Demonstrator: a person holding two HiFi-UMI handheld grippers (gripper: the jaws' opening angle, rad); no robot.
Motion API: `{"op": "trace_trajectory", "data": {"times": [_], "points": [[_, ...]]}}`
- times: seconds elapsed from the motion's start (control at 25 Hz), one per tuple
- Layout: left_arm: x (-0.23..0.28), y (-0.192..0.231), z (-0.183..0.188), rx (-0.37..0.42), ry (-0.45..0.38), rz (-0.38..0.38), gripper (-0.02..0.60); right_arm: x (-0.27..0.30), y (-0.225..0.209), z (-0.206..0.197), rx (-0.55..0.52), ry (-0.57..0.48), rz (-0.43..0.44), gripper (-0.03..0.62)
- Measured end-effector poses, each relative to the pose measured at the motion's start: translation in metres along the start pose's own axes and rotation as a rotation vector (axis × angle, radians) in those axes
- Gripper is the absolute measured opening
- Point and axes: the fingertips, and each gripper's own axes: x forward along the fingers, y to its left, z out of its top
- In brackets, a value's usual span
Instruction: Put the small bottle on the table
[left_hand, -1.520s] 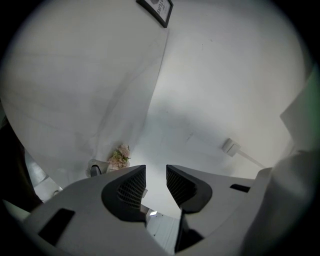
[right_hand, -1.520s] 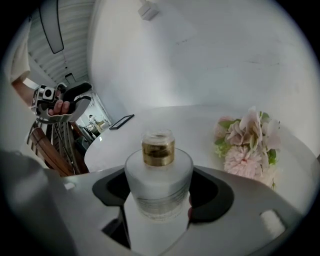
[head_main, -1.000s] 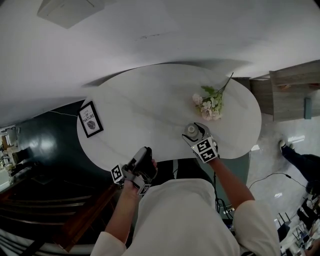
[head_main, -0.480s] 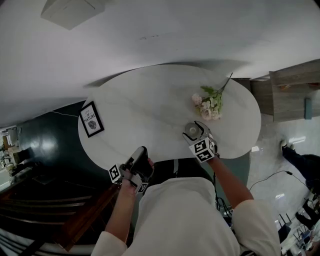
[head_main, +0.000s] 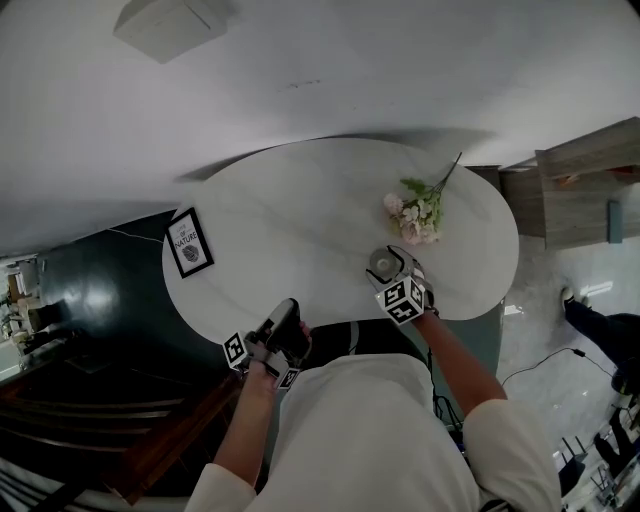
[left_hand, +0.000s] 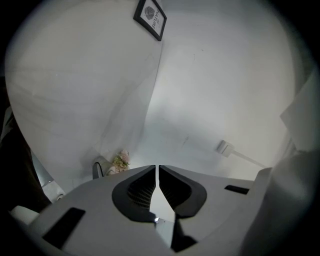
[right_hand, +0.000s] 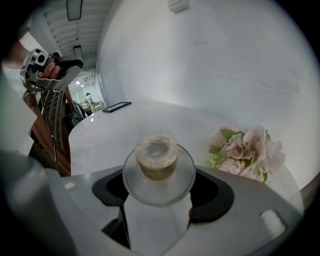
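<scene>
Beside the flowers (right_hand: 247, 147), the right gripper (right_hand: 159, 194) clamped the small bottle (right_hand: 158, 167) at its body, likely light, slippery, breakable glass; the left gripper (left_hand: 158, 184) sat closed, empty.

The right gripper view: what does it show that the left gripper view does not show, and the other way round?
Only the right gripper view: the small bottle clamped in the right gripper over the table, and the left gripper seen from outside, in a hand. Only the left gripper view: that gripper's own jaws, shut with nothing between them. Both: the pink flowers and the black framed picture.
</scene>
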Motion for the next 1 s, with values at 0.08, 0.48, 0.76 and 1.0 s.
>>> {"op": "trace_trajectory", "data": {"times": [0.08,0.48,0.76,1.0], "points": [[-0.003,-0.004,-0.002,0.016,0.003,-0.003,0.024,0.001,0.001,-0.002,-0.017,0.015,0.004,0.348],[-0.011,-0.037,-0.005,0.096,0.014,-0.047,0.021,0.003,0.005,-0.002,-0.024,0.064,0.037,0.383],[-0.017,-0.054,-0.007,0.111,0.033,-0.093,0.021,-0.015,0.003,0.03,-0.031,0.021,0.001,0.383],[-0.018,-0.069,-0.005,0.099,0.068,-0.155,0.02,-0.042,0.011,0.056,0.0,-0.015,-0.028,0.382]]}}
